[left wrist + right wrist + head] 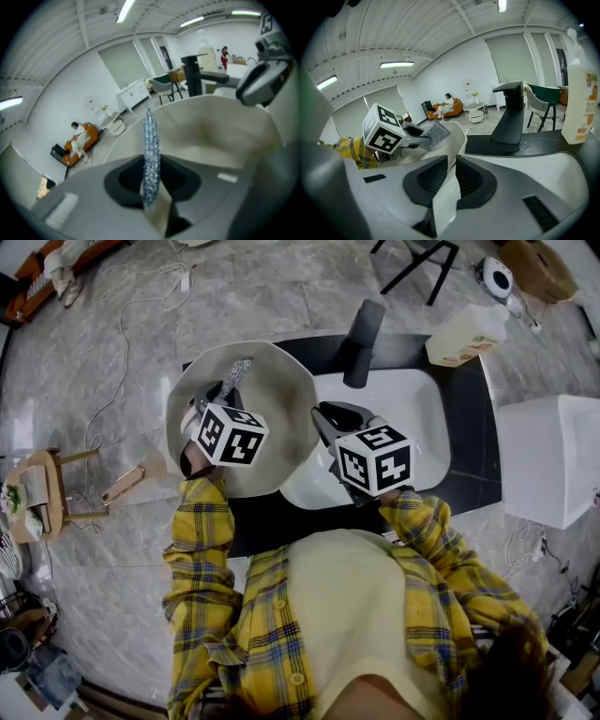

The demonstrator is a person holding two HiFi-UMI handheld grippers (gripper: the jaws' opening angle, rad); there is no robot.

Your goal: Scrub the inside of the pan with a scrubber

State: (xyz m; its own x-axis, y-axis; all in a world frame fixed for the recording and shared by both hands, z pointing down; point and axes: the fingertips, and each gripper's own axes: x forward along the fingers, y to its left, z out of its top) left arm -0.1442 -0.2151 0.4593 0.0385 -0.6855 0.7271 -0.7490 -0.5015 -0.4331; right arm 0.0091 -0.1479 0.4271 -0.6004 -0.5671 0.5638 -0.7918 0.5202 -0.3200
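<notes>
- While the pan [281, 381] sits half over the 9 o'clock edge of the white sink [412, 418], the right gripper [324, 420] is clamped tight on the pan's rim at about 4 o'clock.
- Left gripper [221, 395] is pinched narrow on the silver scrubber [238, 373], which sticks out over the pan's inside near 10 o'clock.
- Can't tell if the scrubber actually touches the pan.
- Black faucet [364, 329] stands at the sink's 12 o'clock, with a soap bottle [466, 334] at 1 o'clock on the black desk [469, 474].
</notes>
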